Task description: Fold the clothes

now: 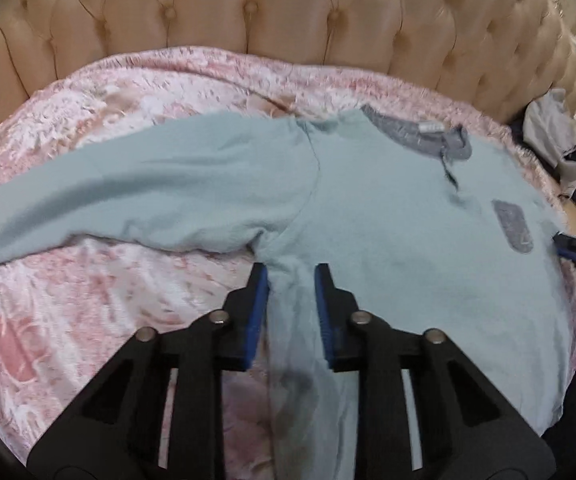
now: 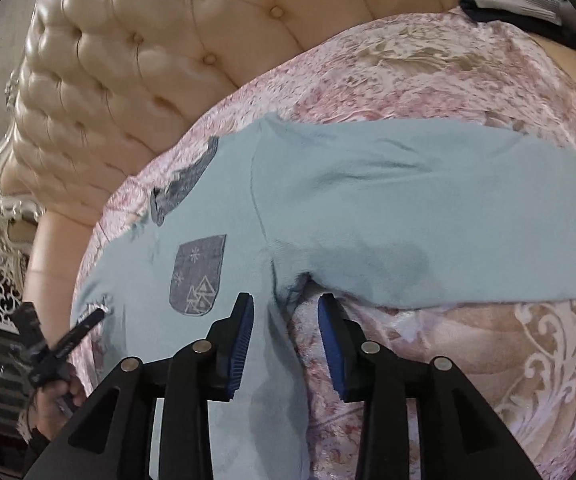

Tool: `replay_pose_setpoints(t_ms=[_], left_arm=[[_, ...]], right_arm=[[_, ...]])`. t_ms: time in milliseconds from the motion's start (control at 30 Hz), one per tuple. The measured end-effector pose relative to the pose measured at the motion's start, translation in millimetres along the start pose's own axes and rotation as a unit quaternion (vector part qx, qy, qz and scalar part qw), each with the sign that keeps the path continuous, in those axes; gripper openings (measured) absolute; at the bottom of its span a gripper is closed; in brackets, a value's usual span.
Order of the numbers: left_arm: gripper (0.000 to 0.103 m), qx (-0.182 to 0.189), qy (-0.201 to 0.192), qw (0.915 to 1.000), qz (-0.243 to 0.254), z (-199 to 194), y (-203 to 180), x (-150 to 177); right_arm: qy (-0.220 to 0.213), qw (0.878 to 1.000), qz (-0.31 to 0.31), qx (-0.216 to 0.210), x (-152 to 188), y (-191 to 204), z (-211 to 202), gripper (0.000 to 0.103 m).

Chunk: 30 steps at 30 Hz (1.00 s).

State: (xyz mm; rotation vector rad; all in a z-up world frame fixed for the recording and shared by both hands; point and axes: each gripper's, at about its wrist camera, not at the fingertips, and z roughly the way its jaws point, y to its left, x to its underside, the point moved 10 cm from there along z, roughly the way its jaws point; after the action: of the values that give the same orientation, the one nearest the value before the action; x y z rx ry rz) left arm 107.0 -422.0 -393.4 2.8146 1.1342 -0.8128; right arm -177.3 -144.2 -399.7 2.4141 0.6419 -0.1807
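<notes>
The pale blue top [image 1: 368,208] lies face up across the pink patterned bedspread [image 1: 87,320], collar at twelve o'clock toward the tufted headboard [image 1: 247,12], both sleeves stretched out to nine and three. The left gripper [image 1: 291,276] sits at the six o'clock edge of its view, right under one armpit, jaws spread with the side seam running loose between the blue pads, nothing pinched. The right gripper [image 2: 285,304] mirrors it at the other armpit, jaws spread too, straddling the shirt's edge and bare bedspread. The grey chest pocket [image 2: 197,276] sits at ten o'clock from it. Looks like the shirt is laid flat, ready for the first fold. Best move now: bite both layers at matching heights, so the sides fold in evenly without dragging.
</notes>
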Motion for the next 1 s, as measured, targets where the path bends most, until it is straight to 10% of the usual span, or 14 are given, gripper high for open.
replay_pose_setpoints(t_ms=[167, 533, 600, 633, 1000], left_arm=[[0.009, -0.016, 0.006, 0.9998, -0.012, 4, 4, 1], [0.009, -0.012, 0.012, 0.9998, -0.012, 7, 7, 2], [0.009, -0.018, 0.012, 0.9997, -0.011, 6, 8, 1], [0.009, -0.021, 0.012, 0.9997, -0.011, 5, 9, 0], [0.009, -0.02, 0.018, 0.9996, -0.012, 2, 17, 0]], right_arm=[[-0.015, 1.0, 0.017, -0.005, -5, -8, -10, 0.037], [-0.005, 0.998, -0.042, 0.053, -9, 9, 16, 0.037], [-0.004, 0.996, -0.05, 0.073, -10, 8, 18, 0.032], [-0.004, 0.995, -0.053, 0.083, -11, 7, 19, 0.01], [-0.003, 0.997, -0.036, 0.071, -11, 1, 17, 0.009]])
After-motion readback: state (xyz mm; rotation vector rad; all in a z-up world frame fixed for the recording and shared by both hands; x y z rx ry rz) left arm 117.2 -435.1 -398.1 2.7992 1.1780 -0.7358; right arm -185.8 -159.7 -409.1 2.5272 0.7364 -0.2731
